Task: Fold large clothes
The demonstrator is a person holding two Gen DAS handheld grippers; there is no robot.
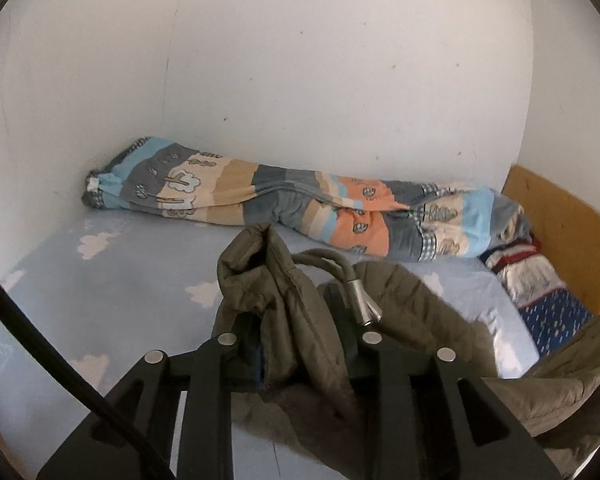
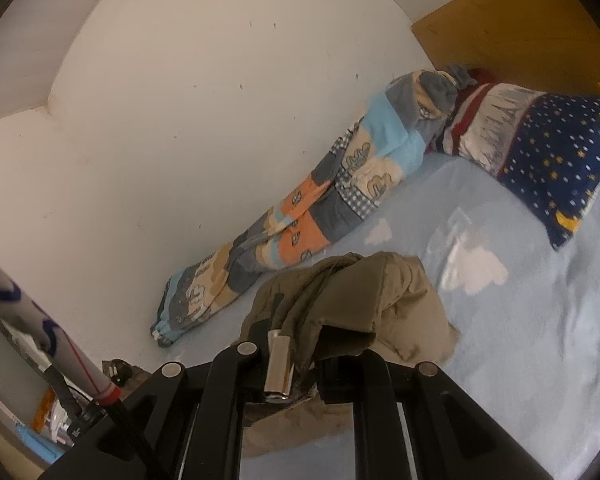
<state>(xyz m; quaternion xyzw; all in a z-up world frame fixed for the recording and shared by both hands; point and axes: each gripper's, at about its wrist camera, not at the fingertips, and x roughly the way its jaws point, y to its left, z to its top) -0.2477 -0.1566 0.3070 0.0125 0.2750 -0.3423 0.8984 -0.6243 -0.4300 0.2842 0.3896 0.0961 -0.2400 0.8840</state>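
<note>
An olive-green padded jacket point(image 1: 412, 312) is held up over a light blue bed sheet with white clouds point(image 1: 112, 292). My left gripper point(image 1: 296, 340) is shut on a bunched edge of the jacket; a drawcord with a metal end point(image 1: 366, 306) hangs beside it. In the right wrist view my right gripper point(image 2: 300, 344) is shut on another bunch of the jacket point(image 2: 364, 292), with a metal cord end point(image 2: 278, 368) dangling between the fingers. The jacket covers both grippers' fingertips.
A rolled patchwork quilt point(image 1: 300, 204) point(image 2: 300, 216) lies along the white wall. A star-patterned dark blue pillow point(image 2: 548, 160) point(image 1: 552, 316) lies by the wooden headboard point(image 1: 564, 224). Clutter point(image 2: 60, 408) sits beside the bed at the left.
</note>
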